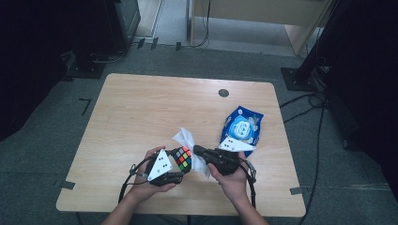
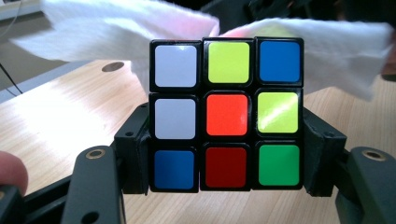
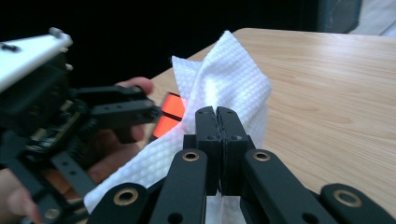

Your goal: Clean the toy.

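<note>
High view: left gripper [image 1: 174,165] has the Rubik's cube [image 1: 183,158] clamped, right gripper [image 1: 197,151] just beside it w/ a white wet wipe [image 1: 187,139] pinched. The wipe fans up behind the cube and hangs down btwn the two tools. Blue wipes pack [image 1: 242,125] lies on the table [image 1: 141,108] just past the right hand.

Left gripper view: cube [image 2: 226,114] sits square btwn the jaws, gripped on its two side faces. Hard, stiff plastic, glossy stickers, prob slippery, so flat side faces are the spot to hold. Facing side is scrambled: white, yellow, blue on top, orange centre, blue, red, green below. Wipe [image 2: 116,28] drapes right behind the cube.

Right gripper view: jaws clenched tight on the wipe [image 3: 224,88]. It's soft, limp, light, quilted texture; looks like it'd tear if yanked, best pinched at a bunched fold. Orange of the cube [image 3: 169,119] peeks out left of the tips
</note>
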Demonstrator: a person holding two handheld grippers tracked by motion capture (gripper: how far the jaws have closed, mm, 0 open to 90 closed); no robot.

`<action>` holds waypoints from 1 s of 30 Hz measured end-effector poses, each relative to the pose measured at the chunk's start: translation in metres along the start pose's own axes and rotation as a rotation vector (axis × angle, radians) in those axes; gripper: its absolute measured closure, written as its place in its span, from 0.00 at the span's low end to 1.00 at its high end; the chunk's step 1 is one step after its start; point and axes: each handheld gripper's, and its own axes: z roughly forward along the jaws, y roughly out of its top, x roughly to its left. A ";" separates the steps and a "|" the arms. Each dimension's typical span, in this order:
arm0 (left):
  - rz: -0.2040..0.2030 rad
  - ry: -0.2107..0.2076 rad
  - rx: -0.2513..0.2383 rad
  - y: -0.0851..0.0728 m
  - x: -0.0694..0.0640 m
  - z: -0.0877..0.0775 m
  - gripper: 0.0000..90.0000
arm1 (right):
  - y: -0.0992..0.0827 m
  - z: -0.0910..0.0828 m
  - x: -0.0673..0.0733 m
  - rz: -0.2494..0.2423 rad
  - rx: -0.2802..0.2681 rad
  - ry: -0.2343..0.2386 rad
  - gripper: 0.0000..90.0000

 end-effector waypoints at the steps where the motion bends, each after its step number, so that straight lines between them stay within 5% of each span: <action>1: 0.002 0.001 -0.004 0.000 0.001 -0.001 0.38 | -0.001 0.000 -0.001 0.004 0.002 -0.010 1.00; 10: -0.023 0.018 -0.024 0.000 0.010 -0.005 0.38 | -0.009 0.001 -0.018 0.020 0.046 -0.093 1.00; 15: -0.006 0.022 0.045 -0.008 0.008 0.003 0.38 | 0.002 -0.007 -0.008 0.039 -0.015 -0.015 1.00; 19: -0.004 -0.001 0.025 -0.005 0.002 0.005 0.38 | 0.007 -0.007 0.009 0.013 -0.034 0.043 1.00; 30: -0.012 -0.019 -0.010 0.001 0.001 -0.001 0.38 | -0.006 0.001 -0.004 0.047 -0.014 -0.002 1.00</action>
